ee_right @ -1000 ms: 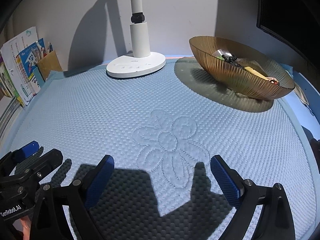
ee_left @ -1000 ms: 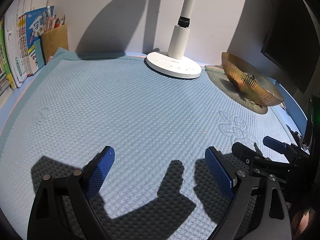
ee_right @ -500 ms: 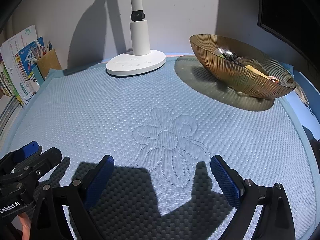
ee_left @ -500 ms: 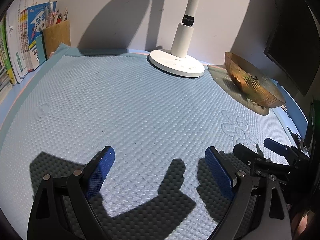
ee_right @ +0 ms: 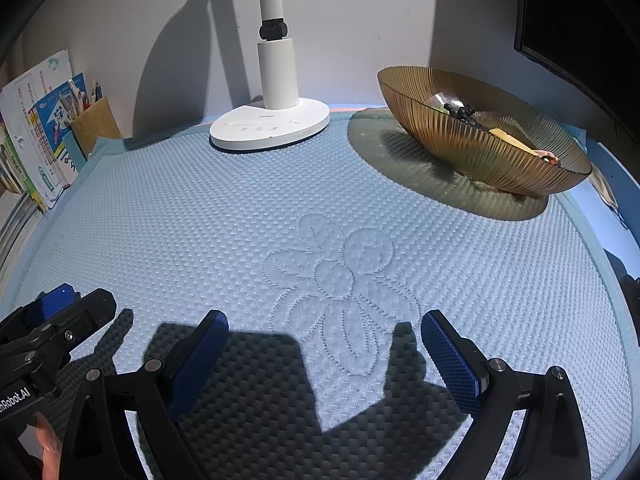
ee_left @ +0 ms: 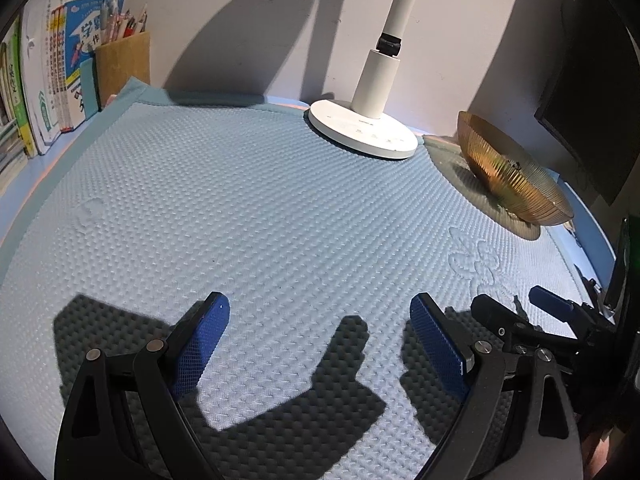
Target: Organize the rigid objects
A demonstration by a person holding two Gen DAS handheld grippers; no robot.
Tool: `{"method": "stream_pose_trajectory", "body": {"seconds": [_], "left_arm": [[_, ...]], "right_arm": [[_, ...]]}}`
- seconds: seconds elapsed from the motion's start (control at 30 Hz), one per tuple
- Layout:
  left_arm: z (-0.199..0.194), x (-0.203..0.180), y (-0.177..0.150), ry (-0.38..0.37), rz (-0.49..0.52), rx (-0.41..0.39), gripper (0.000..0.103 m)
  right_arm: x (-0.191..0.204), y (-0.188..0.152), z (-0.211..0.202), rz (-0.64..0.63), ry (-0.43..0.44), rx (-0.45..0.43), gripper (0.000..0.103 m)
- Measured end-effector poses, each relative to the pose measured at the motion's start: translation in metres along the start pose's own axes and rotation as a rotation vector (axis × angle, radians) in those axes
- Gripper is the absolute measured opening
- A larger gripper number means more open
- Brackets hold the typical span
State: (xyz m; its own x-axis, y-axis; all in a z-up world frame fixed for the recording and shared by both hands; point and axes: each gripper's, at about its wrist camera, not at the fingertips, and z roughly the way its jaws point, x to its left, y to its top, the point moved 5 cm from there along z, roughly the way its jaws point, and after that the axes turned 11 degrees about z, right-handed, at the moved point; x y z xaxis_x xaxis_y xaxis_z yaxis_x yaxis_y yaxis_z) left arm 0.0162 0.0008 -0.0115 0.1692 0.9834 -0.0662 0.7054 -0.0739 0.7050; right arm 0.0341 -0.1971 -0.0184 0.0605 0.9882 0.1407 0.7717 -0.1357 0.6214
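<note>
An amber ribbed glass bowl [ee_right: 484, 152] stands at the back right of the light-blue mat [ee_right: 240, 220], with a few small objects inside: something black, a yellow piece and a clear one. In the left wrist view the same bowl [ee_left: 508, 176] shows from its side. My left gripper [ee_left: 320, 316] hovers open over bare mat, nothing between its blue pads. My right gripper [ee_right: 324, 328] is open too, over the embossed flower [ee_right: 336, 280]. Each gripper shows at the edge of the other's view: the right gripper [ee_left: 516, 308] and the left gripper [ee_right: 76, 300].
A white lamp base [ee_right: 272, 128] with its pole stands at the back centre. Books [ee_left: 48, 92] and a brown pen holder [ee_left: 124, 64] line the back left. A dark monitor [ee_left: 592, 92] hangs at the right. A hand [ee_right: 48, 448] shows at the lower left.
The left wrist view tilted slightly, so the lamp and bowl shifted a little right in its frame. Both grippers stay open and in place.
</note>
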Motion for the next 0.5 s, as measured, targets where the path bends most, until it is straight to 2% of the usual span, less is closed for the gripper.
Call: {"method": "stream_pose_trajectory", "body": {"seconds": [0.5], "left_arm": [[-0.002,-0.014,0.000,0.117,0.106,-0.009,0.091]], "right_arm": [[-0.002,0.000,0.000,0.002,0.002,0.002,0.097]]}}
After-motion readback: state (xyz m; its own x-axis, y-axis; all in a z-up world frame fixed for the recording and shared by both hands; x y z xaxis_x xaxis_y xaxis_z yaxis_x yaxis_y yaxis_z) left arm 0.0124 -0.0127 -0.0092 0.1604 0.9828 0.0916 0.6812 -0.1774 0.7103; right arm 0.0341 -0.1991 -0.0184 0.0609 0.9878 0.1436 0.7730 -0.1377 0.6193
